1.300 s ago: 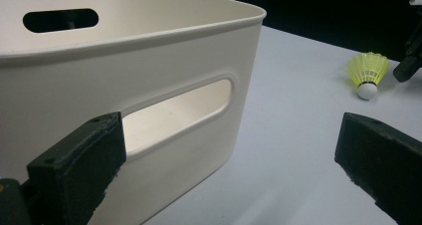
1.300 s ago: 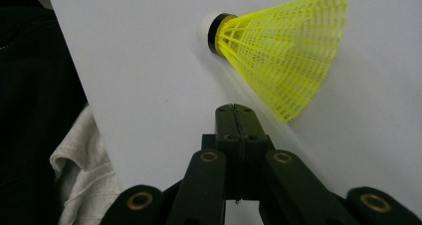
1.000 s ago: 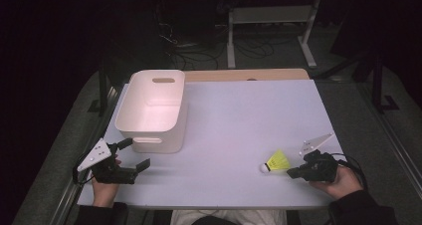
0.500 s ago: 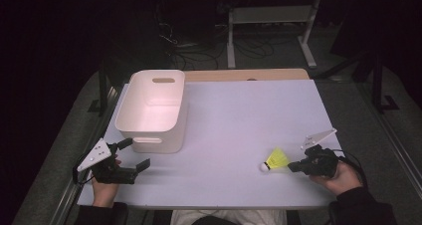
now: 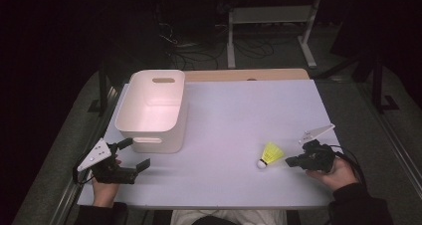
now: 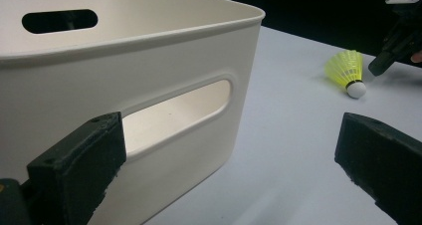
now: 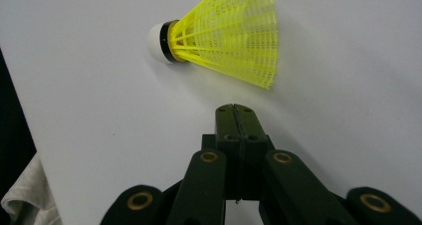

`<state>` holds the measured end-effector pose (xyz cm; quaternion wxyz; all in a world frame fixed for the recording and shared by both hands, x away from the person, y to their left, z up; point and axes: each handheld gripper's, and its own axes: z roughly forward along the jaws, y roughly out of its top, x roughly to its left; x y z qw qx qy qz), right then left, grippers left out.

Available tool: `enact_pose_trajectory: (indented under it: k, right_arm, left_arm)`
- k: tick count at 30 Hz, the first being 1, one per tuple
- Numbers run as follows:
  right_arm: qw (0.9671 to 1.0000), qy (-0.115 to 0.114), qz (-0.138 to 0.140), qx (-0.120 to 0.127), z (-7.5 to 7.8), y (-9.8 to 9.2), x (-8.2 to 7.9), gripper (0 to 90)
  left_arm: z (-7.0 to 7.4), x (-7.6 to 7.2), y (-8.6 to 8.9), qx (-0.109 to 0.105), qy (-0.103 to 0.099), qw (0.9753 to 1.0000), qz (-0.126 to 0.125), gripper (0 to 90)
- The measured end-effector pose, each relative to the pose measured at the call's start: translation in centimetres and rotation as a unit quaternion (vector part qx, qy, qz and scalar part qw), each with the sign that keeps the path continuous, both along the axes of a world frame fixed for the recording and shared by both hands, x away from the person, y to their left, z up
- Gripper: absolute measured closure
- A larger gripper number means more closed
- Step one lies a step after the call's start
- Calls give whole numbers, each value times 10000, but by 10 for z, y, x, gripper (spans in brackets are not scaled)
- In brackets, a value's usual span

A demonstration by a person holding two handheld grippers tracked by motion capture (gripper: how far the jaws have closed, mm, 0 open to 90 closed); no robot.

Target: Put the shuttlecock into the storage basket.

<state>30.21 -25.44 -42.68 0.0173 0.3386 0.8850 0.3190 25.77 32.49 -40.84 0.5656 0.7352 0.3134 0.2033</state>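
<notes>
On the counter [image 5: 234, 120] a yellow shuttlecock [image 5: 269, 155] lies on its side near the front right part, well apart from the white bin [image 5: 154, 110] that stands at the left. The right claw [image 5: 293, 161] is just beside the shuttlecock, on its right, and points at it; the two are close but not touching. In the right gripper view the jaws of this claw are pressed together, with nothing between them, and the shuttlecock [image 7: 224, 31] lies a little ahead of the tip and somewhat to the left.

The long axis of the shuttlecock lies nearly across the pointing line of the right claw: in that view the white cork is at the left and the open yellow skirt at the right. In the high view the cork points toward the front edge of the counter and the skirt away from it.

The left claw [image 5: 133, 155] is held just in front of the bin, with its jaws wide apart and empty. In the left gripper view the shuttlecock [image 6: 347, 71] is seen far off, beyond the corner of the bin [image 6: 149, 85].

So I judge that the right hand [image 5: 334, 171] is the nearer one. To take the shuttlecock, its claw would first need to open, because now it is closed, and then move forward a little.
</notes>
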Motion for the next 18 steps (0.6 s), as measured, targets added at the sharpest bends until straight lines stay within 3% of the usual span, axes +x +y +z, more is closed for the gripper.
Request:
enact_pose_trajectory:
  k: [18]
  right_arm:
    - [10000,71,-46,4,-3,11,16,887]
  left_arm:
    - [0,0,0,-12,-7,10000,-5,0]
